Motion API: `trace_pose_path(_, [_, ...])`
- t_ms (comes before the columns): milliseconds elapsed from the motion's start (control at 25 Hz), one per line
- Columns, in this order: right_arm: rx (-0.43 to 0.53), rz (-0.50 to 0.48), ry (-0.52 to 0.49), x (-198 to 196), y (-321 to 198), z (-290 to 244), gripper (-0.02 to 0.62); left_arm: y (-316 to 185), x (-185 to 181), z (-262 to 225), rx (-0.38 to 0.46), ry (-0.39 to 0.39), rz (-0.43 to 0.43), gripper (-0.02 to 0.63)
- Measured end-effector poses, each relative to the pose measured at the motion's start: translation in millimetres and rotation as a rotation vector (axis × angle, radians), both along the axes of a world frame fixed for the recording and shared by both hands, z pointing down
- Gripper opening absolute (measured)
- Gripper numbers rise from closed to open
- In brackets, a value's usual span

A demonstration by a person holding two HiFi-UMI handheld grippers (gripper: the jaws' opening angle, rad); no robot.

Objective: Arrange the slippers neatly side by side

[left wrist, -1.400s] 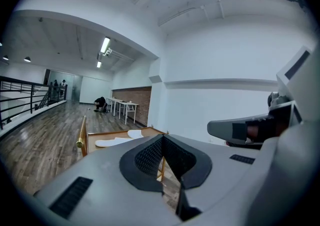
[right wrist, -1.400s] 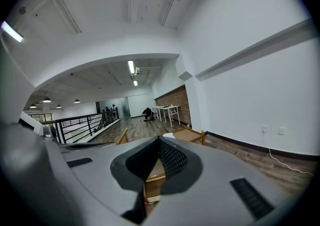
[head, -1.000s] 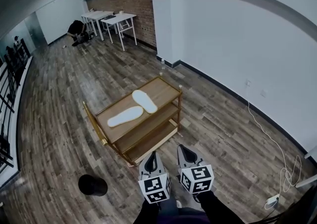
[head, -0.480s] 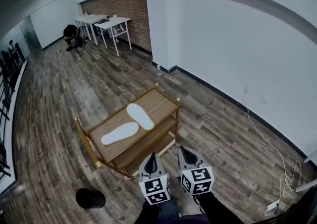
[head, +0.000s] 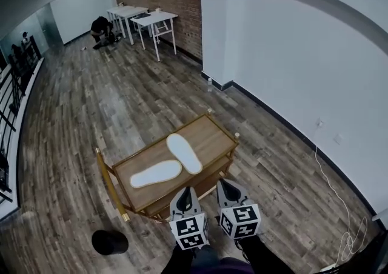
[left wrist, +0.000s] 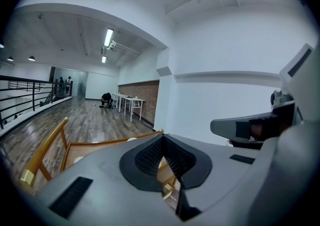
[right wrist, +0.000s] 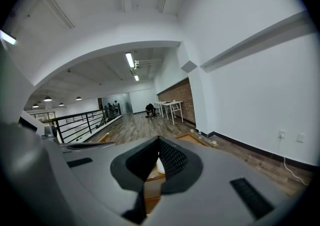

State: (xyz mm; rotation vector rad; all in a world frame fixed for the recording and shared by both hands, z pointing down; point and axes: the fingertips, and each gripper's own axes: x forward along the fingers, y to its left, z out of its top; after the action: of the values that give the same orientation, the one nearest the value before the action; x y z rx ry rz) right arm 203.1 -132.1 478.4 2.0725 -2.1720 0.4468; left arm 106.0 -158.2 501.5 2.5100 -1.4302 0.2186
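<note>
Left tongs, right tongs closed empty, slippers whole only in head view

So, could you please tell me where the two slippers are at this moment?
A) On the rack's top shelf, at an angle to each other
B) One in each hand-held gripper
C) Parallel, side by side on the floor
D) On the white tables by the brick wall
A: the left slipper and the right slipper both lie flat on the rack's top shelf, pointing in clearly different directions rather than parallel.
</note>
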Motion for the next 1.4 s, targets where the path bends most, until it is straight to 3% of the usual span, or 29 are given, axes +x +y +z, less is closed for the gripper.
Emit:
trace_pose_path(520, [-0.058,-0.172,0.018,-23.7,-80.7,13.6,-0.002,-57.6,-40.6,24.2,-0.081,0.018,-0.208,0.0])
trace_pose_path(800, [-0.056,-0.354,0.026,-38.7,-153.1,12.8,-0.002,-111.1,-60.9,23.3,-0.08,0.015,-0.389,0.0])
trace_pose_path(1080, [-0.053,-0.49,0.026,-31.4,-206.9,13.3,-0.002,-153.4,-48.9,16.2,-0.054,0.013,-0.496,0.0])
trace_pose_path(1400, [-0.073,-0.588,0.027,-36.3,-232.2,20.3,-0.002,-166.8,-53.8,19.9,-0.07,0.006,-0.588,0.0])
